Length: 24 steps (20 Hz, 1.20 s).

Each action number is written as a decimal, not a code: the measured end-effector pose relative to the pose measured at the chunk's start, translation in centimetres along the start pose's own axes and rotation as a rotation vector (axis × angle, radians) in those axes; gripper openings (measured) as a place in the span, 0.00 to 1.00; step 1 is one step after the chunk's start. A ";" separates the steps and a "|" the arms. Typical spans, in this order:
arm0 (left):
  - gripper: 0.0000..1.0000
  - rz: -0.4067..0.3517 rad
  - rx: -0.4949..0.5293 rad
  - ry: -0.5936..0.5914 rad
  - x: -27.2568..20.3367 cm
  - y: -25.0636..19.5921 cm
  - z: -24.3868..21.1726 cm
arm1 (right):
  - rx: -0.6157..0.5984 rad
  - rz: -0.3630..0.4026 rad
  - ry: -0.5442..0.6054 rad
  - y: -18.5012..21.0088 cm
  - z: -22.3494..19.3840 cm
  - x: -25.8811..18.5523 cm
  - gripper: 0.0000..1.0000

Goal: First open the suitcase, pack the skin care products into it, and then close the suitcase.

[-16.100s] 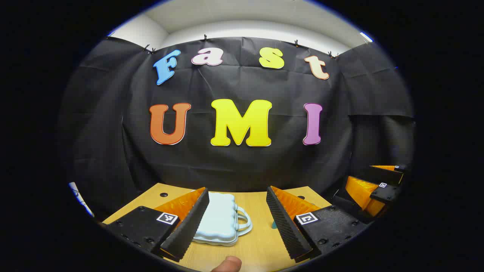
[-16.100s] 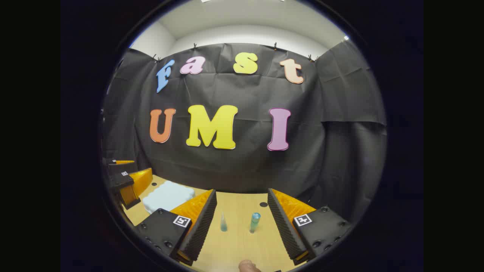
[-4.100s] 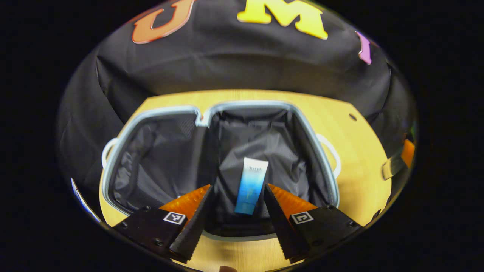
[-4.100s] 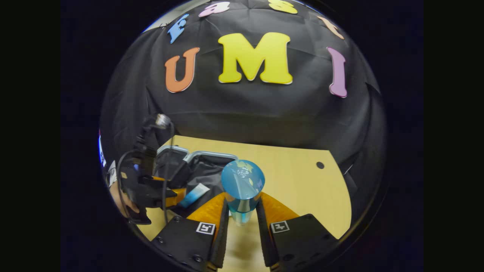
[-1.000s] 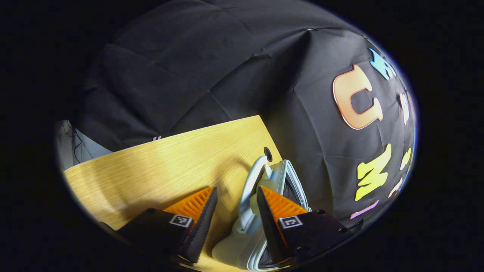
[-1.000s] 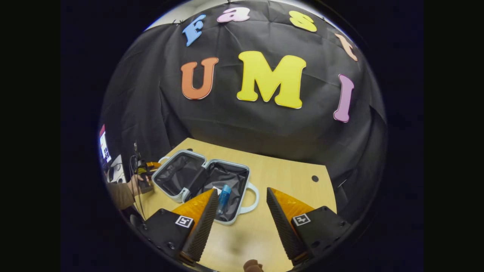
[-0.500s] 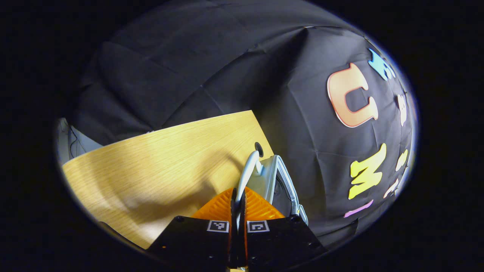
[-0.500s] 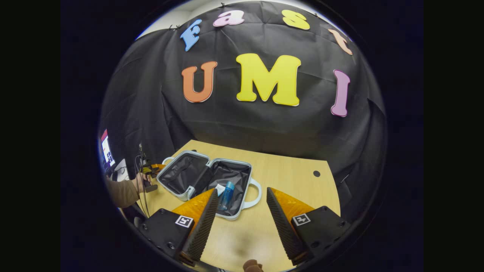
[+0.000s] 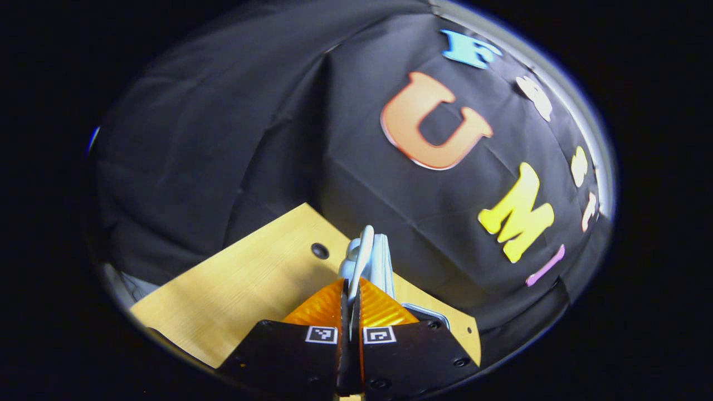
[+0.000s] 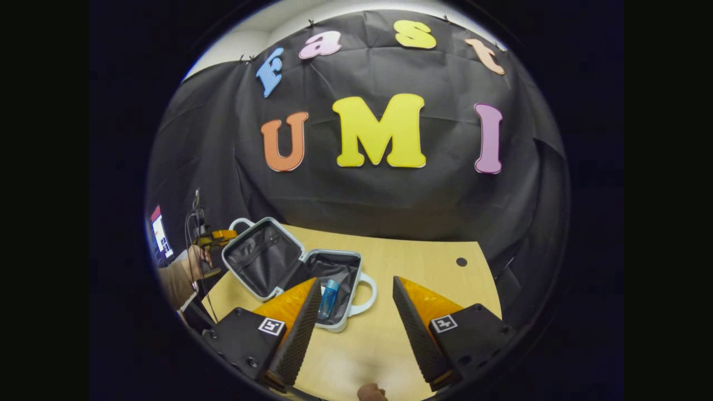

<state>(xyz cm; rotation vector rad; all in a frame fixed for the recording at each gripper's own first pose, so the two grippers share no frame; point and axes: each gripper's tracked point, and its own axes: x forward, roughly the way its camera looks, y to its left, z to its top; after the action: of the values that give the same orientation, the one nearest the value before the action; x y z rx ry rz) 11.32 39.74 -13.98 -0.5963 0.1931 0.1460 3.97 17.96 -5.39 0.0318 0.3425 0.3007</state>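
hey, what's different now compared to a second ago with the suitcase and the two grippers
The left hand-held gripper has shut on the handle of the suitcase lid and swung it up from flat to partly raised. Unchanged: the suitcase on the table, the blue bottle lying in its lower half, and the right hand-held gripper, open and hanging back over the table.

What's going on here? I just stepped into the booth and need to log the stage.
A person is packing a small light-blue suitcase on a wooden table. The left gripper is shut on the lid's handle, with the lid tilted up partway toward closing. A blue bottle lies in the lower half. The right gripper hangs open above the table in front of the case, holding nothing.
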 end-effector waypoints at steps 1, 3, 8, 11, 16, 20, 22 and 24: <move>0.02 0.007 0.077 -0.010 -0.4 -1.9 0.0 | 0.002 0.004 -0.006 -0.6 0.1 -0.1 0.77; 0.03 0.001 0.203 -0.038 -1.1 -5.7 -0.1 | 0.022 0.016 -0.018 -2.0 0.4 -0.6 0.77; 0.03 0.004 0.352 -0.080 -2.6 -13.1 -1.7 | 0.034 0.050 -0.033 -5.5 1.0 -0.7 0.77; 0.03 0.044 0.402 -0.103 -2.4 -16.1 -3.2 | 0.026 0.075 -0.034 -7.4 0.5 -0.9 0.77; 0.03 0.084 0.447 -0.131 -2.4 -20.8 -6.1 | 0.036 0.107 -0.024 -10.5 -0.6 -1.2 0.77; 0.03 0.056 0.495 -0.110 -1.4 -25.4 -10.7 | 0.048 0.106 -0.032 -13.3 -0.8 -0.8 0.77; 0.03 0.032 0.520 -0.070 -0.8 -27.9 -13.8 | 0.062 0.091 -0.030 -15.0 -1.3 -0.6 0.76; 0.03 0.037 0.575 -0.038 0.3 -29.4 -16.6 | 0.076 0.077 -0.024 -16.6 -2.0 -0.6 0.76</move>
<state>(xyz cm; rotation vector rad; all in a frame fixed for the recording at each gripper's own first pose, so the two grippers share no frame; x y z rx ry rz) 14.97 6.31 -11.53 -0.0173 0.1978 0.1298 7.43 1.91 -8.46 0.1235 0.3297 0.3631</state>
